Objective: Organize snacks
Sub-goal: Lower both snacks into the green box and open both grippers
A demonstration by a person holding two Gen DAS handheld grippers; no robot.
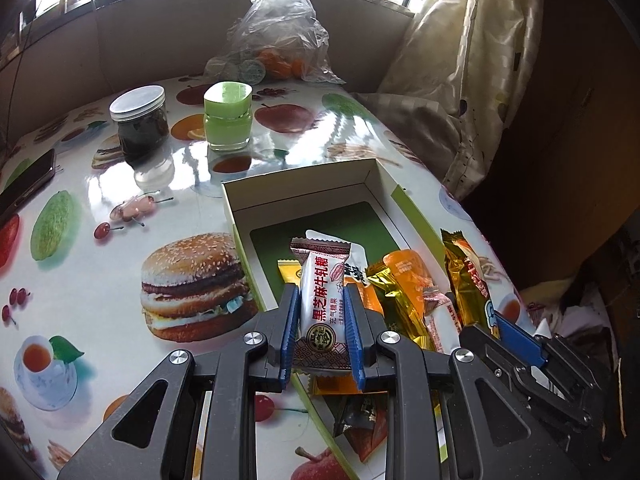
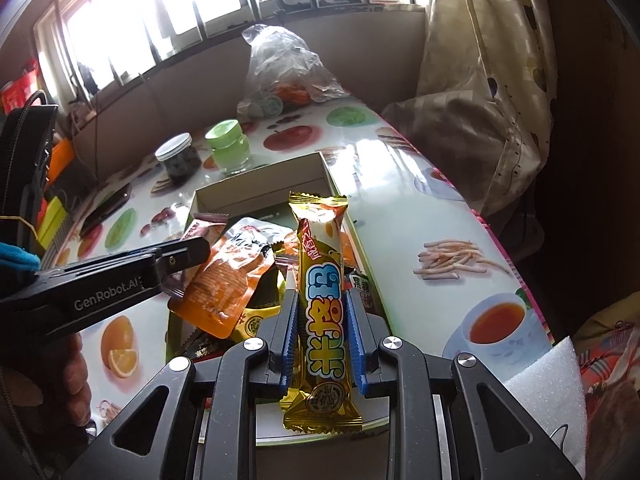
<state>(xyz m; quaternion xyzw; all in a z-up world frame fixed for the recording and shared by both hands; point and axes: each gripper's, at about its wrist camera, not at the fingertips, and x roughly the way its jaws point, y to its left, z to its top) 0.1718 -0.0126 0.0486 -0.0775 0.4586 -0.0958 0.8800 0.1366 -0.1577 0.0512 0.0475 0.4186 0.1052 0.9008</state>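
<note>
Left gripper was clamped on a white nougat candy, blue pads pressing both long sides, wrapper upright along the fingers with red characters down its face. It hung over the near end of the open cardboard box, above the pile of snacks inside. Right gripper was clamped on a gold snack bar, pads tight on its sides, bar standing lengthwise between the fingers, crimped top end poking past the fingertips. Bar was over the box's near right part. From the left wrist view the right gripper showed at lower right, with the gold bar at the box's right wall.

The box had a green floor, far half bare. Near half held an orange pouch, a gold-foil packet, a yellow packet partly under the candy, and dark wrappers underneath, labels too small to read.

Table was covered in glossy fruit-and-burger print oilcloth. Beyond the box: dark-filled jar with silver lid, green-lidded jar just beside it, apart. Clear plastic bag with orange items sat at the far edge. Phone lay at left edge. Curtain hung at right. A blue-gloved hand was visible behind the left gripper.
</note>
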